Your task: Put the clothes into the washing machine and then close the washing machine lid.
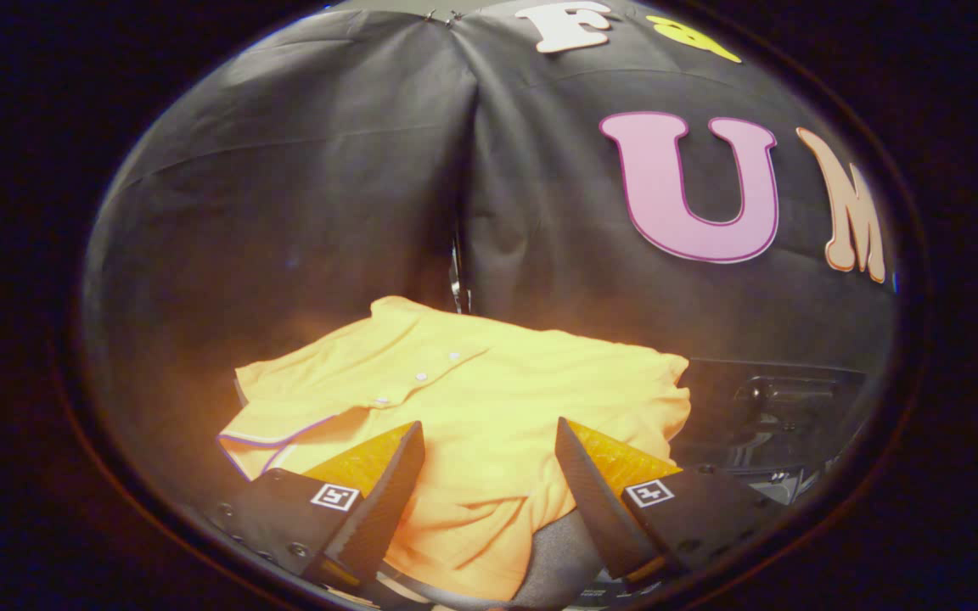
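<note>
A yellow-orange polo shirt [463, 399] with white buttons and a purple-trimmed sleeve lies spread out flat, just ahead of and beneath my fingers. My gripper [489, 437] hovers over its lower half, open, with the cloth showing in the wide gap between the two fingers. Neither finger presses on the shirt. To the right of the shirt sits a dark machine top with a see-through lid [782, 416], partly hidden by the right finger.
The black booth cloth [328, 195] hangs close behind the shirt, with a seam running down its middle. A dark surface [175, 399] lies to the left of the shirt.
</note>
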The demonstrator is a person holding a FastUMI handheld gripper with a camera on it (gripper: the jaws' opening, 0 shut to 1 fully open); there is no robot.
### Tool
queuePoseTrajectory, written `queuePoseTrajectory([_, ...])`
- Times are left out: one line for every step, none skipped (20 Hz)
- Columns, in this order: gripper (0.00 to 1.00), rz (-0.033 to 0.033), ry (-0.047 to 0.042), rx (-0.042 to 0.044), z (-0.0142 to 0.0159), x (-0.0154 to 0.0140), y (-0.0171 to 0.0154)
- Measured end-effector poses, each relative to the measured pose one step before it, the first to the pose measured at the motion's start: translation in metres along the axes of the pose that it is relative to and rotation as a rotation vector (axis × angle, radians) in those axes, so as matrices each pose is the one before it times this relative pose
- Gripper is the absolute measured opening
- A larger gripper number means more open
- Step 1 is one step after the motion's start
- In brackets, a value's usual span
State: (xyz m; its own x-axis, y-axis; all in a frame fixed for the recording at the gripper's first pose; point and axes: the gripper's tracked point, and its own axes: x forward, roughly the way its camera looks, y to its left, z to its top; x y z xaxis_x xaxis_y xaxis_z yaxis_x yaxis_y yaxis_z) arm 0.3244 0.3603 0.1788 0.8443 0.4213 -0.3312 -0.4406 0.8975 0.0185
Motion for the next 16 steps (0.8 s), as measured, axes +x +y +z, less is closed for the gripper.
queuePoseTrajectory([0.97,-0.01395,0.00607,-0.03023,-0.00067,0.00183,-0.0025])
queuePoseTrajectory([0.92,-0.01178,-0.00043,-0.03727,-0.00296,-0.00304,-0.00124])
queuePoseTrajectory([0.88,-0.0066,-0.00025,-0.0119,0.00045,0.00042,0.00111])
queuePoseTrajectory([0.84,0.00558,0.0013,0.00364,-0.00034,-0.00103,0.00334])
queuePoseTrajectory([0.84,-0.02367,-0.00013,-0.00024,-0.00017,0.00157,-0.00202])
queuePoseTrajectory([0.57,-0.0079,-0.01023,0.00038,0.00231,0.00053,-0.00121])
queuePoseTrajectory([0.3,-0.00277,0.00078,-0.01428,-0.00004,0.0003,-0.00021])
queuePoseTrajectory([0.3,-0.00952,-0.00129,-0.01011,-0.00021,-0.00224,-0.00015])
queuePoseTrajectory([0.3,-0.01805,-0.00771,-0.00982,0.00245,-0.0005,-0.00376])
queuePoseTrajectory([0.05,-0.00936,0.00506,0.00192,-0.00257,-0.00043,-0.00098])
queuePoseTrajectory([0.05,-0.00027,-0.00311,-0.00016,0.00139,0.00007,-0.00042])
queuePoseTrajectory([0.05,-0.00417,-0.00008,0.00138,-0.00086,-0.00034,-0.00193])
queuePoseTrajectory([0.05,-0.01482,-0.00151,0.00613,-0.00005,-0.00118,-0.00519])
queuePoseTrajectory([0.05,-0.02381,-0.00295,0.01216,-0.00119,-0.00226,-0.01065])
queuePoseTrajectory([0.05,-0.02653,-0.00261,0.01408,-0.00068,-0.00179,-0.01249])
queuePoseTrajectory([0.05,-0.03023,-0.00438,0.01464,-0.00074,-0.00166,-0.0151])
